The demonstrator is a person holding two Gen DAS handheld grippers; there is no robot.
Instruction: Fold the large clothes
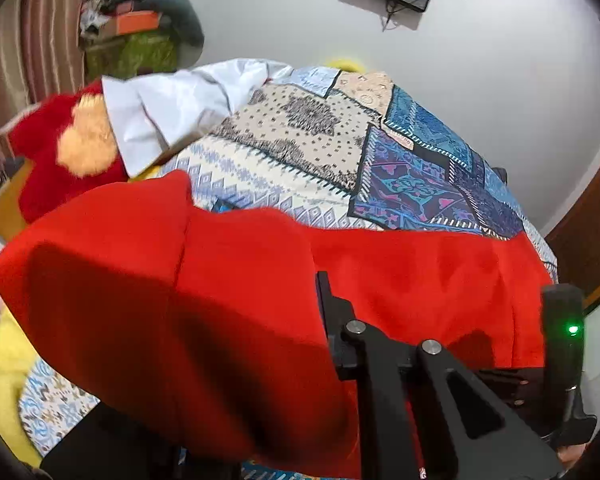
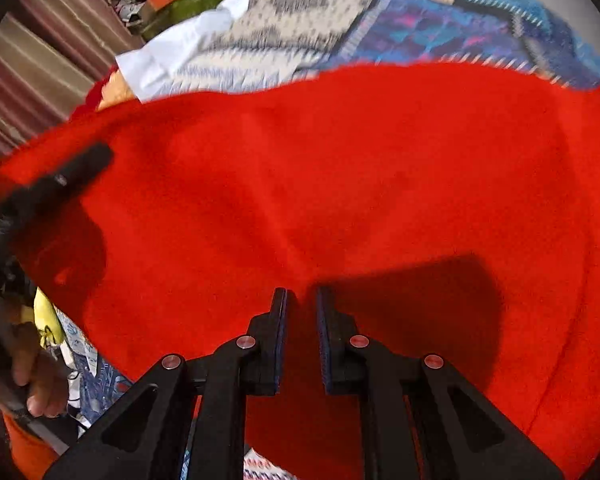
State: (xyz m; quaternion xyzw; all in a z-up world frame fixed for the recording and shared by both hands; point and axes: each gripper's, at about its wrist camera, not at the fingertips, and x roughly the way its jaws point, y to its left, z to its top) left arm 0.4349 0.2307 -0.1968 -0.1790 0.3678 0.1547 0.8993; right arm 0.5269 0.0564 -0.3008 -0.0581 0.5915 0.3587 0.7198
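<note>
A big red cloth [image 2: 340, 184] is spread over a bed with a patterned bedsheet [image 1: 340, 148]. In the left wrist view, an edge of the red cloth is pinched in the left tongs [image 1: 328, 320] and held up above the bed, so the cloth hangs in a fold. The right tongs [image 2: 302, 308] are seen over the red cloth, with only a thin gap between their tips and nothing held. A white garment [image 1: 172, 108] lies at the far side of the bed.

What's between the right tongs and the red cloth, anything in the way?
Nothing visible. The right tongs sit right over the red cloth, with bare red fabric all around their tips. The white garment lies farther back on the bedspread, clear of them.
</note>
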